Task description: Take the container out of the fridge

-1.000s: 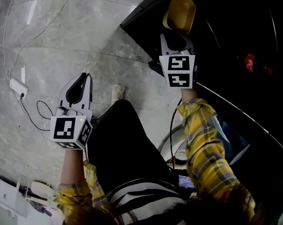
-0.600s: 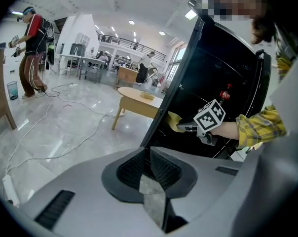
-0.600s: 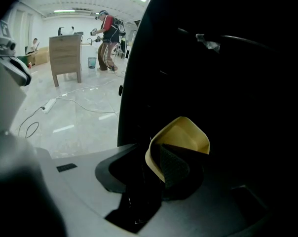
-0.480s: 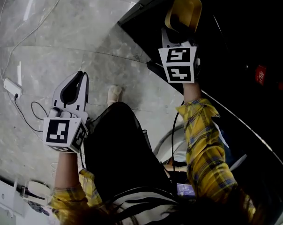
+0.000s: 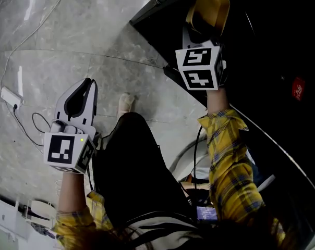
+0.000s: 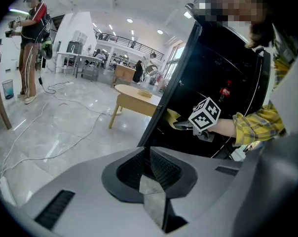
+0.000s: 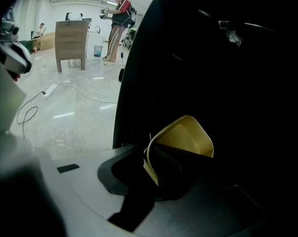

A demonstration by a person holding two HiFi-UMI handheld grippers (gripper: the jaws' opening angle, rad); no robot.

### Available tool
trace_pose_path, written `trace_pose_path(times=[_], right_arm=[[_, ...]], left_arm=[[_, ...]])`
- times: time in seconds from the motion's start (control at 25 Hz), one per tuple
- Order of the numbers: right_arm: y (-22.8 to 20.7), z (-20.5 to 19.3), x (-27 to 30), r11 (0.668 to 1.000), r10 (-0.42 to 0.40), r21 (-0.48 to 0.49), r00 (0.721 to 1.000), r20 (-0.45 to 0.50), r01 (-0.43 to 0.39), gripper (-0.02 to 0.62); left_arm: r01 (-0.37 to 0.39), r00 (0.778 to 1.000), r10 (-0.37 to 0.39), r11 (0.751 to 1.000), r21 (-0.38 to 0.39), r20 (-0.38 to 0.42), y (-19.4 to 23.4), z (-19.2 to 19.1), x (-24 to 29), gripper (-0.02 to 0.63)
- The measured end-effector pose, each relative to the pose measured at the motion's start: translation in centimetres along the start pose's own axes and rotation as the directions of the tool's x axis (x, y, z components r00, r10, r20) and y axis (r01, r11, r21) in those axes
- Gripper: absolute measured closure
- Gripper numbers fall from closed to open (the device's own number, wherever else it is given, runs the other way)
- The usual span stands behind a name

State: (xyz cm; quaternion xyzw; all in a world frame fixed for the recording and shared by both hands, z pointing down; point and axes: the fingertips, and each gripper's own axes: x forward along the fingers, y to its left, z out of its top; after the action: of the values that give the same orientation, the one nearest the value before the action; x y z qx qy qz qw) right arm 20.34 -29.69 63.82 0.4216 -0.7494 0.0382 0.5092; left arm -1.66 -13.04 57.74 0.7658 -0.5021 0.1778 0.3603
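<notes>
The right gripper (image 5: 201,34) reaches into the dark open fridge (image 5: 272,46) at the upper right of the head view. Its fingers (image 5: 195,31) are clamped on the near rim of a yellow container (image 5: 212,8). In the right gripper view the container (image 7: 186,137) sits at centre frame, tilted, with one edge of its wall pinched between the fingers of that gripper (image 7: 151,166). Its open mouth faces up and to the right, and the part of the inside that shows is plain yellow wall. The bottom of it is in shadow, so I cannot tell whether anything lies there. The container is inside the fridge opening, just past the door edge, held off any shelf.

Further right in the fridge a small red-labelled item (image 5: 298,87) shows in the dark, well apart from the container.

The left gripper (image 5: 86,85) hangs at the left of the head view over the pale marble floor (image 5: 69,35), well apart from the fridge. In the left gripper view its fingers (image 6: 161,169) are pressed together with nothing between them. A white power strip (image 5: 9,95) and its cable lie on the floor at the far left.
</notes>
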Motion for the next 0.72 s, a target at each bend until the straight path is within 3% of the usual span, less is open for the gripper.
trace_pose_path(times=[0.36, 0.72], right_arm=[[0.7, -0.9, -0.3, 0.999, 0.035, 0.011, 0.999, -0.016, -0.034, 0.544], [2.4, -1.2, -3.8, 0.998, 0.048, 0.045, 0.999, -0.025, -0.046, 0.548]], left_arm=[[0.001, 1.0, -0.001, 1.0, 0.01, -0.004, -0.2, -0.5, -0.5, 0.56], [0.0, 0.999, -0.003, 0.999, 0.052, 0.052, -0.2, 2.1, -3.1, 0.56]])
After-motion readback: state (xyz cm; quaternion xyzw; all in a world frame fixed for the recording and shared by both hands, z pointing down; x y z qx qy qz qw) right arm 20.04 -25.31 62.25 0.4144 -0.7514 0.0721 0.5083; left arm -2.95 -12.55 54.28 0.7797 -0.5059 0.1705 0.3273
